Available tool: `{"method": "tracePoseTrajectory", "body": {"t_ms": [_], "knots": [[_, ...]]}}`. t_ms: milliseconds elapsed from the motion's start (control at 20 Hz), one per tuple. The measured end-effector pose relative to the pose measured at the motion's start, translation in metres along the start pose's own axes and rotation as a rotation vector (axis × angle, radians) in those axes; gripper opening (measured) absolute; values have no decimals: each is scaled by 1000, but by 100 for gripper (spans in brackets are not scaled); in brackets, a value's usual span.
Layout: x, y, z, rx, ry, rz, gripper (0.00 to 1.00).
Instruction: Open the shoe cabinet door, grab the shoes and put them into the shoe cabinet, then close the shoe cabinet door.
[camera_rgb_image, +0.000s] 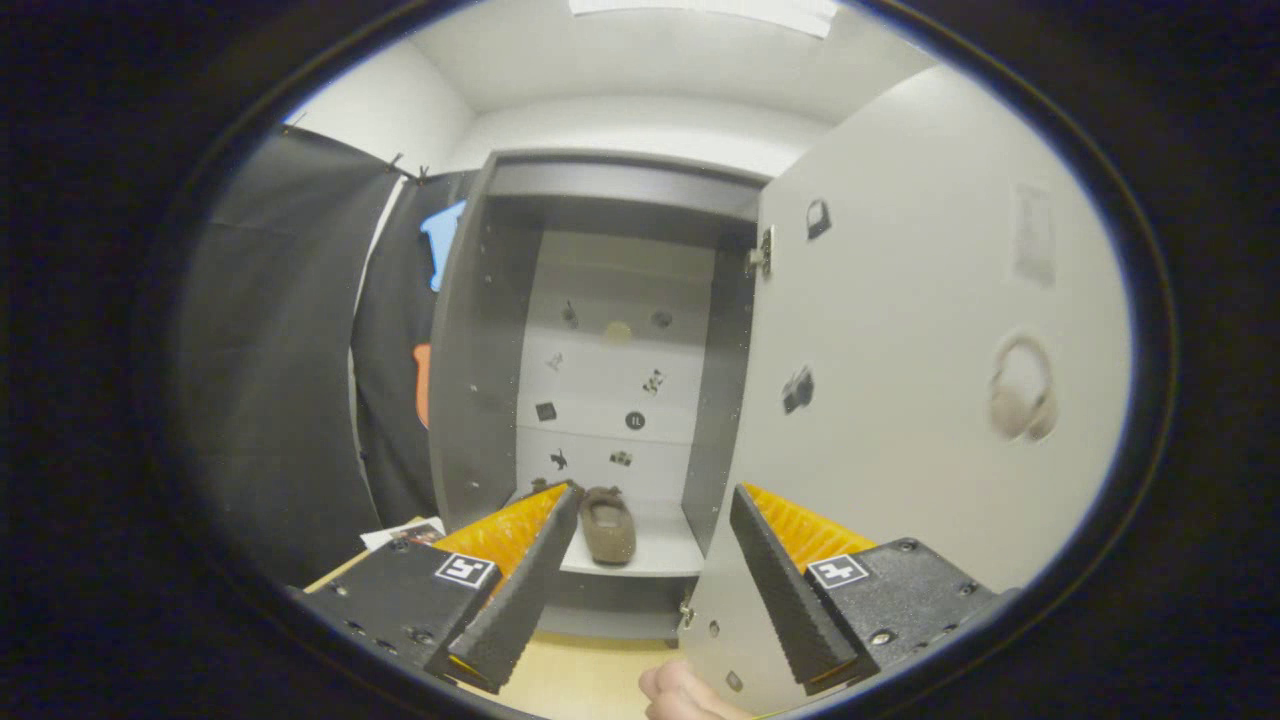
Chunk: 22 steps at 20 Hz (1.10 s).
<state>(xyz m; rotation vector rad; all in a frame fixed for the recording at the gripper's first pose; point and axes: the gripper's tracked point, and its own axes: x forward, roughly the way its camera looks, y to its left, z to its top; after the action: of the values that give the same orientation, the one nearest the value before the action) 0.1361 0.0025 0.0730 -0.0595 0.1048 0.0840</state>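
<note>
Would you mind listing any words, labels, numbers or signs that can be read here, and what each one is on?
No text reads clearly.
Stickers on the cabinet back panel: small dark pictures, too small to read.
Stickers on the open door: blurred pictures, no legible words.
Square coded markers on the open gripper: patterns, not text.
The shoe on the shelf carries no visible label.

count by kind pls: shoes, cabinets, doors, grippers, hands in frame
Shoes: 1 fully seen; a second may sit behind the left finger, cannot tell
Cabinet: 1
Door: 1, open
Gripper: 1, open, holding nothing
Hand: 1
Total: 5
</note>
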Motion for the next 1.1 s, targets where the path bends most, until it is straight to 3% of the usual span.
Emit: {"method": "tracePoseTrajectory", "body": {"t_ms": [200, 500, 750, 1100], "knots": [[-46, -20, 24, -18, -46, 3, 100], [-100, -87, 31, -49, -62, -69, 100], [-146, -108, 39, 31, -77, 64, 98], [-195, -196, 52, 20, -186, -90, 100]]}}
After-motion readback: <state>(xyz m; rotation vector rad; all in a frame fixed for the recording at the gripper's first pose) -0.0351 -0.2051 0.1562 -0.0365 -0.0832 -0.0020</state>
